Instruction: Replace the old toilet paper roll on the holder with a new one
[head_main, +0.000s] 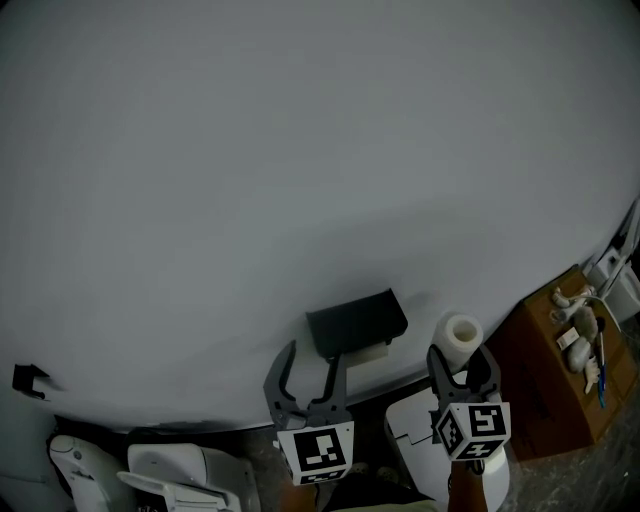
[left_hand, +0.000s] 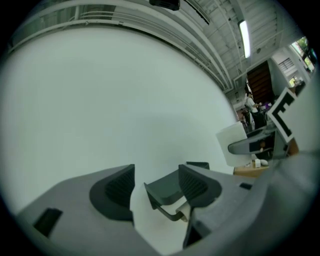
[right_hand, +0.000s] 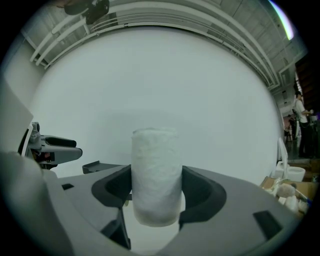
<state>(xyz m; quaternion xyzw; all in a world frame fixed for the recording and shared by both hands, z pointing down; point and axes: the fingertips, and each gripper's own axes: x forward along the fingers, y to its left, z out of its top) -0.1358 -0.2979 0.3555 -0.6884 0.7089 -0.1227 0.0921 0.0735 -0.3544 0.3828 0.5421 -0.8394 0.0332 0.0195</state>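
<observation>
Right claw clamped on new roll, roll held upright just right of holder. Left claw spread wide, nothing gripped, just below holder and lined up on it. Old roll seen tucked under holder, nearly spent. Step judged: old roll to be pinched squarely by left claw, drawn off without twisting holder. New roll best held clear of holder until then.

Dim, grey light; fisheye-warped edges.

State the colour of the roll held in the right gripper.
White. The toilet paper roll shows best in the right gripper view.
</observation>
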